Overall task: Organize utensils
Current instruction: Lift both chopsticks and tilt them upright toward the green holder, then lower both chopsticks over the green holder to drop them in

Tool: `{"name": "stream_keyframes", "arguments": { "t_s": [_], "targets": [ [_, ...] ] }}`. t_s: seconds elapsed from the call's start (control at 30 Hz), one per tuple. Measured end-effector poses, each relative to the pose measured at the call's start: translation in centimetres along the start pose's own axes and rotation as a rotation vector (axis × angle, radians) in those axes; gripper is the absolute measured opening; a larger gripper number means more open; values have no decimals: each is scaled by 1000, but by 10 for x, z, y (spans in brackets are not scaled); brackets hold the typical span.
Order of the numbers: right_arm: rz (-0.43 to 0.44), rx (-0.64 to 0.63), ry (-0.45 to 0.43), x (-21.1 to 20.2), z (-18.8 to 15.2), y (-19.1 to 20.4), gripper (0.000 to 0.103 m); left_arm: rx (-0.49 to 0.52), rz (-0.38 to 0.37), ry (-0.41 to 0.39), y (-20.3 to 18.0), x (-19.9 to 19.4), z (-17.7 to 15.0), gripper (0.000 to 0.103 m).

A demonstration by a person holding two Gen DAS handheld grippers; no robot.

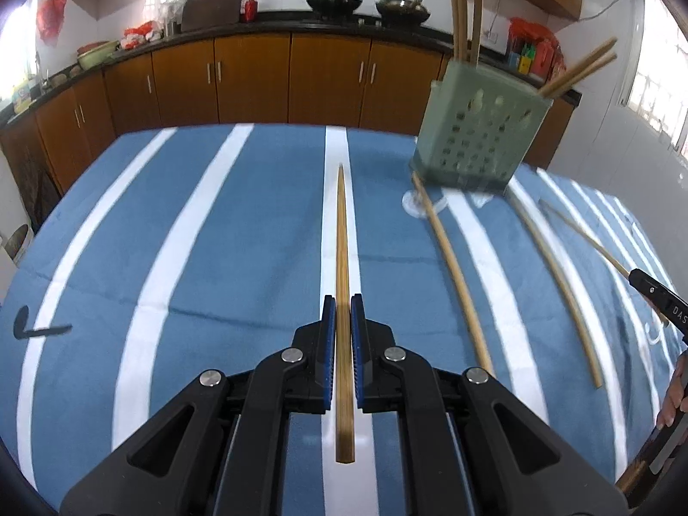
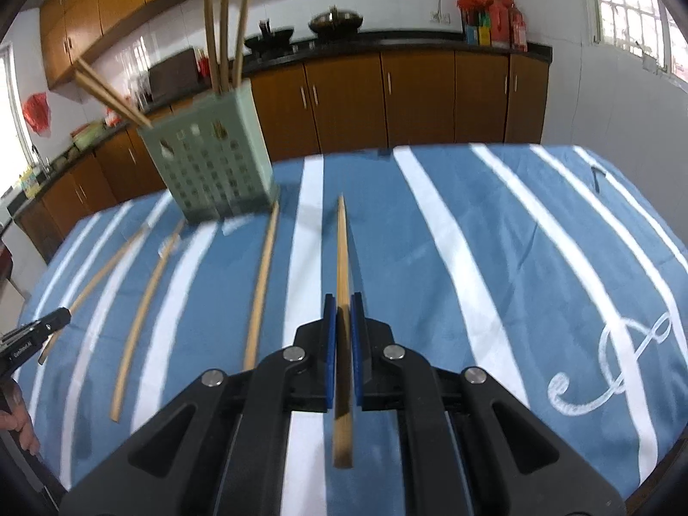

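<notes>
Nearest my left camera, the left gripper [image 1: 342, 316] has its blue-padded fingers [image 1: 329, 335] narrowed onto a chopstick [image 1: 342, 258], which runs straight ahead between them. On my right camera I see the same: the right gripper [image 2: 342, 316] is clamped on a second chopstick [image 2: 342, 266], its tip aimed forward and slightly up. Both sticks look lifted off the striped cloth [image 1: 215, 258], though I judge that from their lie rather than from any clear gap.

Beyond the fingers, three more loose chopsticks [image 2: 262, 284] lie on the cloth on the near side of the green holder [image 2: 210, 163], one with its far end almost touching the holder's base. The holder stands upright toward the far edge of the bench [image 2: 516, 236], with several chopsticks already in it, some upright, two leaning out.

I take the step in hand to be carrying these two sticks to the holder. The next move calls for tipping each stick toward vertical above the holder's open top and lowering it in without knocking the leaning ones.

Behind the holder runs a dark counter over brown cabinets [image 1: 258, 77], with woks [image 1: 333, 2] on a stove and bright windows to the side.
</notes>
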State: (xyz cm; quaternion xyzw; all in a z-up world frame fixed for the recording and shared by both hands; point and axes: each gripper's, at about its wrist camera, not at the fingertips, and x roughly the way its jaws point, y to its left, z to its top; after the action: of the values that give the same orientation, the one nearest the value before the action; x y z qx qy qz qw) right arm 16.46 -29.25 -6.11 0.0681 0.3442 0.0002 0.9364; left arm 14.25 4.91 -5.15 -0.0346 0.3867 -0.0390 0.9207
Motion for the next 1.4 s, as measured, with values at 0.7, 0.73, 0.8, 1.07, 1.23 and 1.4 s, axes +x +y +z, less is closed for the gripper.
{"name": "stream_keyframes", "arguments": {
  "t_s": [0.7, 0.73, 0.8, 1.07, 1.23, 1.4],
  "targets": [
    [32, 7, -87, -24, 28, 6, 8, -3, -18, -134, -2, -33, 29, 8],
    [33, 7, -97, -26, 29, 6, 8, -4, -17, -134, -2, -33, 29, 8],
    [38, 7, -109, -30, 31, 6, 8, -4, -17, -135, -2, -34, 29, 8],
    [57, 28, -186, -49, 41, 4, 8, -9, -20, -163, -3, -41, 33, 8],
    [63, 32, -222, -58, 45, 4, 8, -8, -19, -200, -3, -50, 41, 8],
    [66, 25, -245, -64, 49, 5, 8, -8, -20, -233, -4, -57, 48, 8]
  ]
}}
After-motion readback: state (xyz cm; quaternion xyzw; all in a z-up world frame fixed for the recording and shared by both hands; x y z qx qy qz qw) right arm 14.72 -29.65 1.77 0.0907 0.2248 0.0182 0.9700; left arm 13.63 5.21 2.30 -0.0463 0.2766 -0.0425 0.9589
